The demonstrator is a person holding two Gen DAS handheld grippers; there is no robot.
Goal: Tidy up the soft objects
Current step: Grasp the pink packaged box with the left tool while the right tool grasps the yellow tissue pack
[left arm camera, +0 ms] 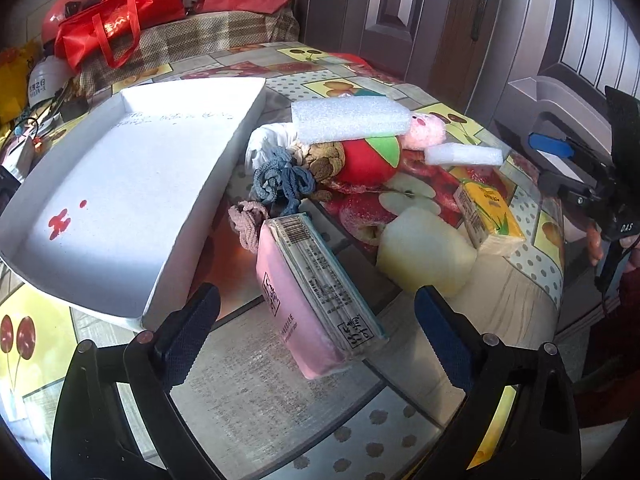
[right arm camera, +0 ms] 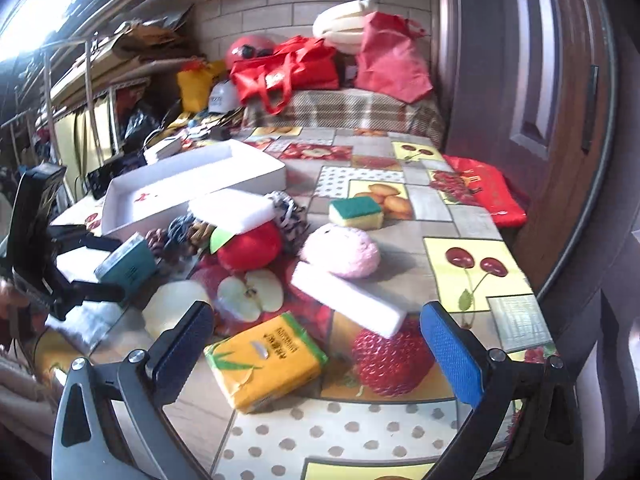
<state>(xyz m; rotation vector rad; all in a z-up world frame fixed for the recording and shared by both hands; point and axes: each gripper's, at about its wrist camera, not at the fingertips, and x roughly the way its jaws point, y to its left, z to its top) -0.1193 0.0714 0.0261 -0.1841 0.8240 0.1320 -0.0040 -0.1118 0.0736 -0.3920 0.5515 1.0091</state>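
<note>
Pink pack (left arm camera: pixel 316 300) lies tilted between the open left fingers (left arm camera: pixel 192 332); an off-centre closure could tip it off the table (left arm camera: pixel 260 400); right fingers (right arm camera: pixel 452 356) open, empty.

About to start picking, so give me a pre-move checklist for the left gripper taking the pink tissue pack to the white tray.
1. Left gripper open, nothing held: ok.
2. Pink tissue pack lies between the fingers' line: ok.
3. Pads touching the pack: cannot tell.
4. White tray has room inside: ok.
5. Right gripper open, over the yellow tissue pack, away from the pink one: ok.
6. Pack free of the knotted cord beside it: cannot tell.
</note>
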